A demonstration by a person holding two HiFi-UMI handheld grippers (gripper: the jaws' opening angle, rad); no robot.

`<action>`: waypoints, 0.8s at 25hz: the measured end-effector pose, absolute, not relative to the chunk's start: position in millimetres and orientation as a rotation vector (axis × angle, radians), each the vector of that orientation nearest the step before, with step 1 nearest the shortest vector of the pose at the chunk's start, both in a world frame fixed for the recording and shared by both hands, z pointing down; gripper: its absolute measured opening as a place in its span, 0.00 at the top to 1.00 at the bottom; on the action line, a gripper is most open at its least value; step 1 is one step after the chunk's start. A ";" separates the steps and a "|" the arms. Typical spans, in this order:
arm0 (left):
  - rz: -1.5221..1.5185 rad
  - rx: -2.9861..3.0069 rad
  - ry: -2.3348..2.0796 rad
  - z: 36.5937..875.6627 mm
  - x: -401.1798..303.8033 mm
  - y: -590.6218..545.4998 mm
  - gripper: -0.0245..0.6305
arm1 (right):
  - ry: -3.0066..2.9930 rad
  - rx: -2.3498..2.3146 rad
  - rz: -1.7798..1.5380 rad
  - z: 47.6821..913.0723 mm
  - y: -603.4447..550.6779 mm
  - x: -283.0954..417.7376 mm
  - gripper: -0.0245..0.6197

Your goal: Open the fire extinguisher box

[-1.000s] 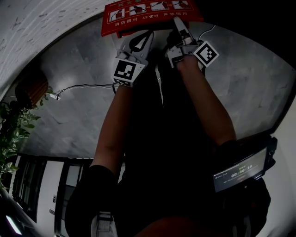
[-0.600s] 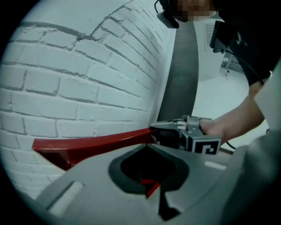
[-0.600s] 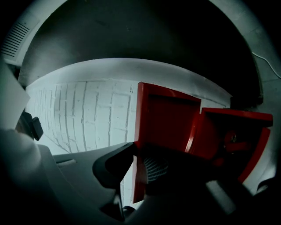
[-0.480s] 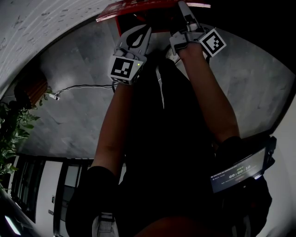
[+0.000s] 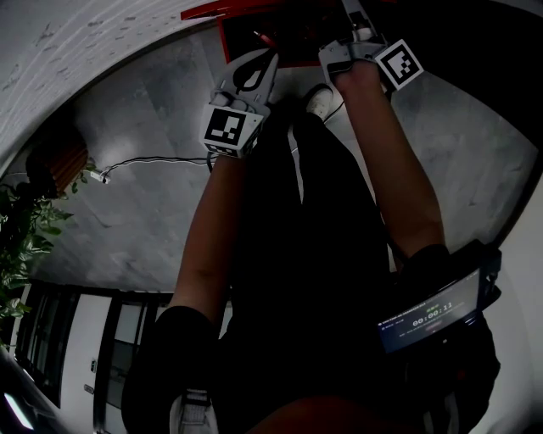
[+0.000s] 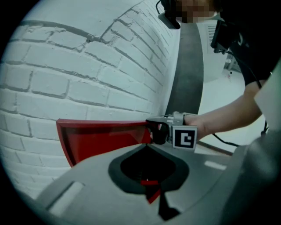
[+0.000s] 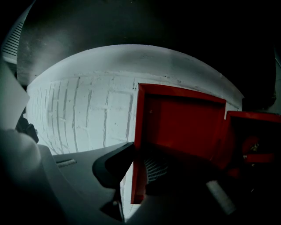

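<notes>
The red fire extinguisher box (image 5: 227, 41) stands on the floor against the white brick wall. Its lid (image 5: 222, 8) is raised; in the left gripper view the lid (image 6: 105, 138) shows edge-on. My right gripper (image 5: 355, 13) holds the lid's free edge, as the left gripper view also shows (image 6: 156, 132). In the right gripper view the lid's (image 7: 180, 123) edge sits between the jaws of the right gripper (image 7: 138, 171), which are opening slightly, pads still on it. My left gripper (image 5: 259, 66) hovers shut and empty in front of the box, jaws together (image 6: 148, 151).
A white brick wall (image 7: 83, 114) rises behind the box. The box's dark inside (image 7: 257, 140) shows at the right. A cable (image 5: 144, 159) lies on the grey floor, a plant (image 5: 25, 229) stands at the left. My shoe (image 5: 321, 100) is near the box.
The lid has swung up from lying flat with its label showing to nearly edge-on. My right gripper went up and away with it. The left gripper barely moved.
</notes>
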State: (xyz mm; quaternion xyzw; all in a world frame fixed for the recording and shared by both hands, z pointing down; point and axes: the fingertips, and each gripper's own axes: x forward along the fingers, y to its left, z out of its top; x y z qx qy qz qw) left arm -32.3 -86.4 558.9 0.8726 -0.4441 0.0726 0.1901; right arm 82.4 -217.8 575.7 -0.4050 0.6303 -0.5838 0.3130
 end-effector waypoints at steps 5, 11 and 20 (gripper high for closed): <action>0.203 2.449 -1.257 555.2 -39.5 -92.5 0.96 | 1.659 -1.083 -1.530 575.2 -241.5 79.4 0.85; 0.201 2.445 -1.270 553.5 -50.2 -101.5 0.96 | 1.652 -1.110 -1.531 576.9 -258.3 76.2 0.85; 0.198 2.446 -1.291 548.0 -57.1 -105.7 0.96 | 1.735 -1.121 -1.505 576.3 -267.1 75.2 0.84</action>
